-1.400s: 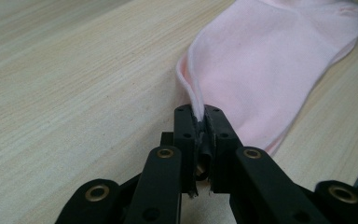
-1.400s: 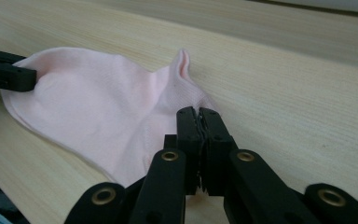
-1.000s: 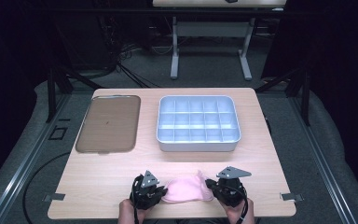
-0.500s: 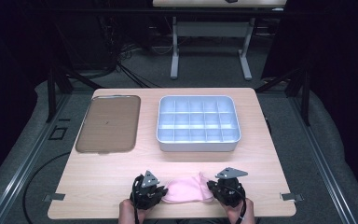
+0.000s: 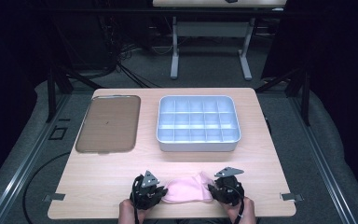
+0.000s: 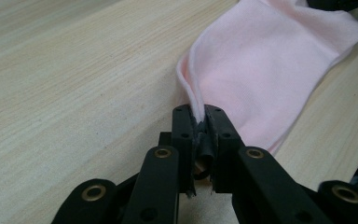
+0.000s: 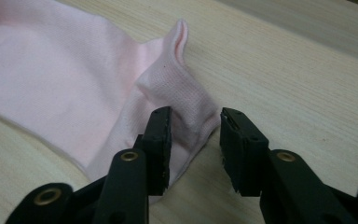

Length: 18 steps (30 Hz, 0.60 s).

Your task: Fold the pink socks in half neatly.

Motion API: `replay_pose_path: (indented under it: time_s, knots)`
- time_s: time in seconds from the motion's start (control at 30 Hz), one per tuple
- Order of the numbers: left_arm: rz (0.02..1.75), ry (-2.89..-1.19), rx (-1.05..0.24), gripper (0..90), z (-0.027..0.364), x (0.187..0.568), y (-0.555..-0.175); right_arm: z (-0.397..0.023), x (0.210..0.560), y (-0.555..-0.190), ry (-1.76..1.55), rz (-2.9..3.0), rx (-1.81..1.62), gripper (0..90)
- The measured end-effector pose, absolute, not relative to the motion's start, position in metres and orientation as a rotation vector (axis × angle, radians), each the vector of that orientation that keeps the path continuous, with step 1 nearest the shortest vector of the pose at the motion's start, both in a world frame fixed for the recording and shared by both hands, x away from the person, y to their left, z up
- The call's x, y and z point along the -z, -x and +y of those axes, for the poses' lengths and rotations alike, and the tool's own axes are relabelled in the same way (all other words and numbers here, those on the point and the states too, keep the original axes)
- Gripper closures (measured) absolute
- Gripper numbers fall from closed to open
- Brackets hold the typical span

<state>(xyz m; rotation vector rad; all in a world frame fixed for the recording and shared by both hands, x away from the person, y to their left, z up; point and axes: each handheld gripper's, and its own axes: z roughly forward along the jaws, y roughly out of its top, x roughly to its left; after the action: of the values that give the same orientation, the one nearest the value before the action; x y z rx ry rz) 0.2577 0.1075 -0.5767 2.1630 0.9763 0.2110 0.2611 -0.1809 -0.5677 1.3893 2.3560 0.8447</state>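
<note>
Below: cloth (image 5: 186,190) pinched by left gripper (image 6: 200,122), right gripper (image 7: 195,123) parted around fold (tray (image 5: 107,123), bin (image 5: 197,122) well beyond).

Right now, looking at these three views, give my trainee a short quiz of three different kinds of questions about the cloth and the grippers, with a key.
1. True or false: the left hand-held gripper is shut on an edge of the pink cloth.
2. Multiple choice: the jaws of the right hand-held gripper stand A) clamped tight on the cloth, B) apart with a bunched end of the cloth between them, C) inside the divided tray.
3. Fill in: left of the divided tray on the table lies a flat brown ____.

Key:
1. True.
2. B.
3. Tray, the flat brown tray.
</note>
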Motion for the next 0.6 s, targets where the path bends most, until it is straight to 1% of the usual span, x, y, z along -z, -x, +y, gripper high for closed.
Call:
replay_pose_path:
  time_s: [0.03, 0.13, 0.37, 0.47, 0.6]
  knots:
    - [0.977, -2.163, -0.21, 83.0, 0.107, 0.577, -0.258, -0.182, 0.567, -0.262, -1.397, 2.362, -0.844, 61.6]
    - [0.977, -2.163, -0.21, 83.0, 0.108, 0.577, -0.258, -0.183, 0.566, -0.266, -1.411, 2.389, -0.831, 62.3]
    - [0.972, -2.17, -0.214, 82.9, 0.107, 0.577, -0.258, -0.185, 0.566, -0.27, -1.457, 2.427, -0.877, 82.1]
    - [0.972, -2.169, -0.213, 83.0, 0.107, 0.577, -0.258, -0.19, 0.568, -0.27, -1.49, 2.427, -0.941, 85.9]
    - [0.971, -2.158, -0.207, 83.6, 0.107, 0.577, -0.258, -0.197, 0.571, -0.272, -1.534, 2.412, -1.02, 87.1]
